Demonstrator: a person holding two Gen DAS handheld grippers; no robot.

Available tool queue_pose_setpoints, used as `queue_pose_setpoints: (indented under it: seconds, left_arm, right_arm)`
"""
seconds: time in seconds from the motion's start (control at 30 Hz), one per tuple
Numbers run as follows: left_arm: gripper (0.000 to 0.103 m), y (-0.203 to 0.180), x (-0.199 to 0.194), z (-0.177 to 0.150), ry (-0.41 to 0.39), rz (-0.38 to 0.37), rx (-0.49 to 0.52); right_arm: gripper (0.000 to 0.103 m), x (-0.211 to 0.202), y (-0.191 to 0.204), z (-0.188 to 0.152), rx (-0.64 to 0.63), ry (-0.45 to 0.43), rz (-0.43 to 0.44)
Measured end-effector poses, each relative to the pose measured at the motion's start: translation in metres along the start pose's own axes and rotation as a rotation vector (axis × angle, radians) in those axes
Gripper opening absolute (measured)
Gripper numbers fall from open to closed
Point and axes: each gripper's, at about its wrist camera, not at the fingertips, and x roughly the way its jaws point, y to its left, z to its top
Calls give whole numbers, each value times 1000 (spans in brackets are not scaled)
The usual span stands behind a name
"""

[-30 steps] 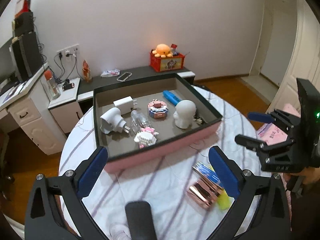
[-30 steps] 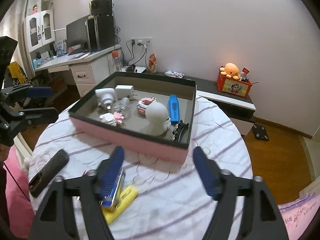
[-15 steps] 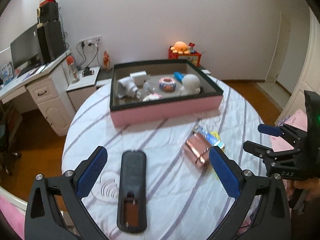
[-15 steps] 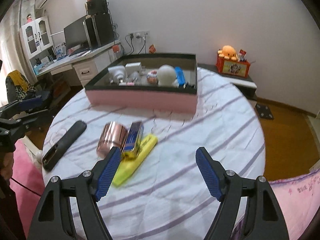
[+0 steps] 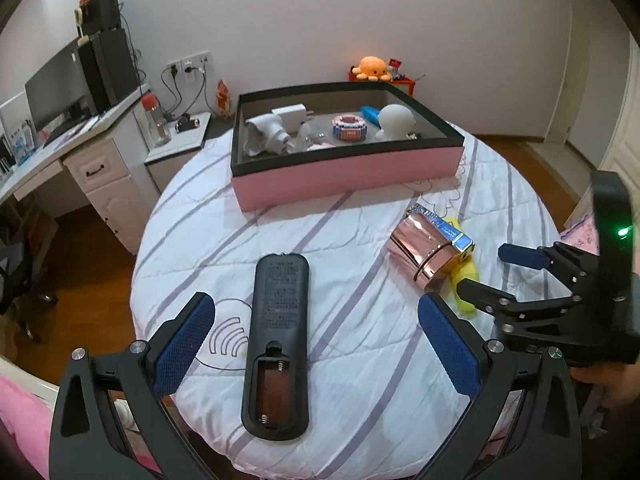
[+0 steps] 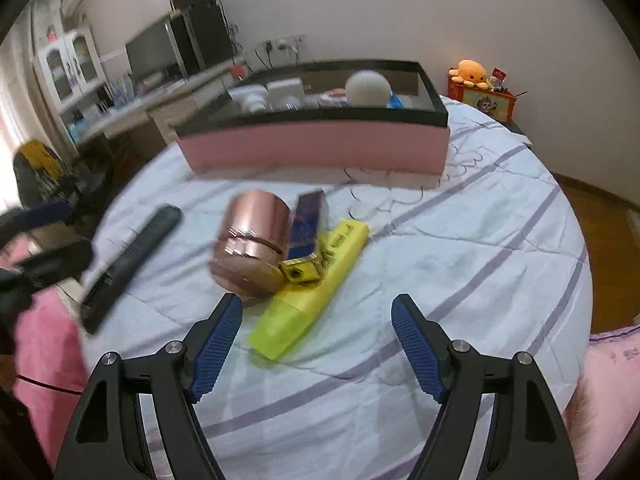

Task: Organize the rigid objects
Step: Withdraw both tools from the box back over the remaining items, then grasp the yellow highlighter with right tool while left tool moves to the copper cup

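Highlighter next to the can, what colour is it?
Yellow highlighter; the right wrist view shows it best.

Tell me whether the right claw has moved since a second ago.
Yes. The right claw pulled back from the pink box toward the yellow highlighter, jaws open.

Bare counter (image 6: 460, 248) lies right of the highlighter (image 6: 312, 292); left of it, the can (image 6: 252, 248), blue case (image 6: 306, 224) and remote (image 5: 280, 332) crowd together.
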Motion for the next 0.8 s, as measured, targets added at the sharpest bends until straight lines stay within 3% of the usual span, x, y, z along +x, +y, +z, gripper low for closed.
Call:
queue_pose_setpoints:
  seconds: [0.1, 0.3, 0.57, 0.63, 0.77, 0.8]
  left_arm:
    - [103, 0, 4, -2, 12, 5, 5]
    - [103, -8, 16, -1, 41, 8, 10]
    - [103, -25, 31, 1, 74, -5, 42]
    - [103, -29, 33, 2, 78, -7, 49]
    - [103, -37, 39, 7, 90, -24, 31]
    - [103, -39, 40, 8, 92, -28, 25]
  right_arm:
    - [78, 2, -9, -4, 20, -24, -6]
    - [78, -5, -34, -4, 46, -54, -134]
    - [78, 5, -26, 3, -25, -25, -65]
    - [58, 11, -23, 4, -63, -19, -74]
    - [40, 18, -27, 12, -84, -26, -78]
    - [28, 19, -29, 14, -84, -31, -83]
